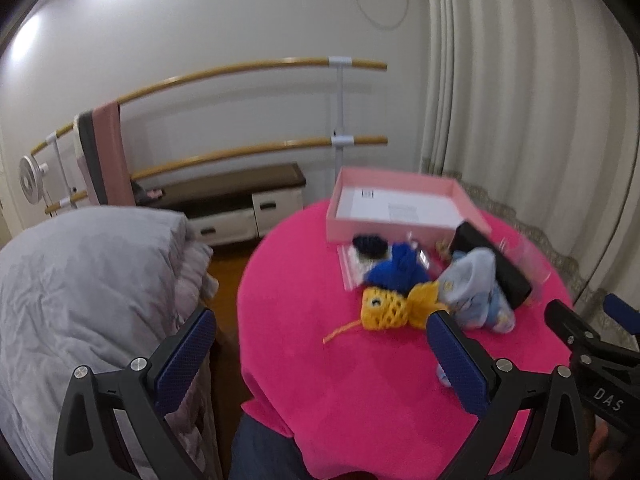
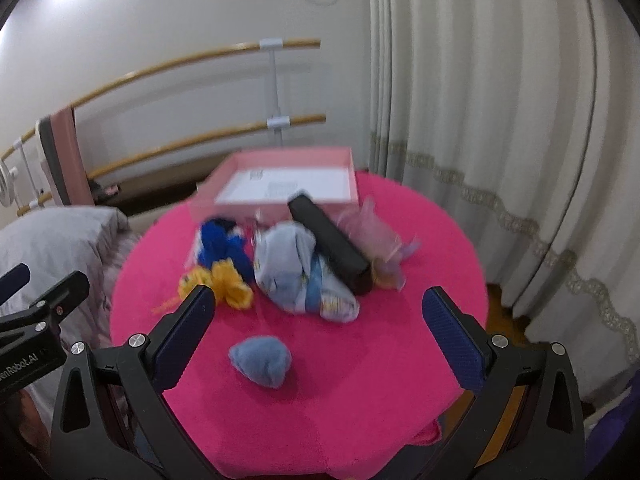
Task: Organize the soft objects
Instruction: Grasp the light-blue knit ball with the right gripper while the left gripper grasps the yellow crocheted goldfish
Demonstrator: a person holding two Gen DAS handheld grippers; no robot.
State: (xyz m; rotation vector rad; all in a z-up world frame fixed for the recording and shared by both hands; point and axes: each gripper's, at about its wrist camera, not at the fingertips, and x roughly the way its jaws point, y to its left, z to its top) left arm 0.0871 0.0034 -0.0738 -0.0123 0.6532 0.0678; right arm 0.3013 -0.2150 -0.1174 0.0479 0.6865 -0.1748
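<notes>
On the round table with a hot-pink cloth (image 2: 360,400) lies a heap of soft things: a yellow and blue knitted fish (image 1: 390,296) (image 2: 224,268), a light blue patterned cloth bundle (image 2: 296,276) (image 1: 474,284), and a pinkish gauze pouch (image 2: 372,236). A small blue-grey soft lump (image 2: 262,360) lies alone nearer to me. Behind the heap stands an open pink box (image 2: 280,184) (image 1: 400,204). My left gripper (image 1: 320,344) is open, near the table's left edge. My right gripper (image 2: 320,320) is open above the small lump, holding nothing.
A black oblong case (image 2: 332,248) (image 1: 496,264) leans across the heap. A clear plastic bag (image 1: 352,264) lies under the fish. A grey-covered bed (image 1: 88,300) stands left of the table, curtains (image 2: 500,120) to the right, wooden wall bars (image 1: 256,68) and a low cabinet (image 1: 240,200) behind.
</notes>
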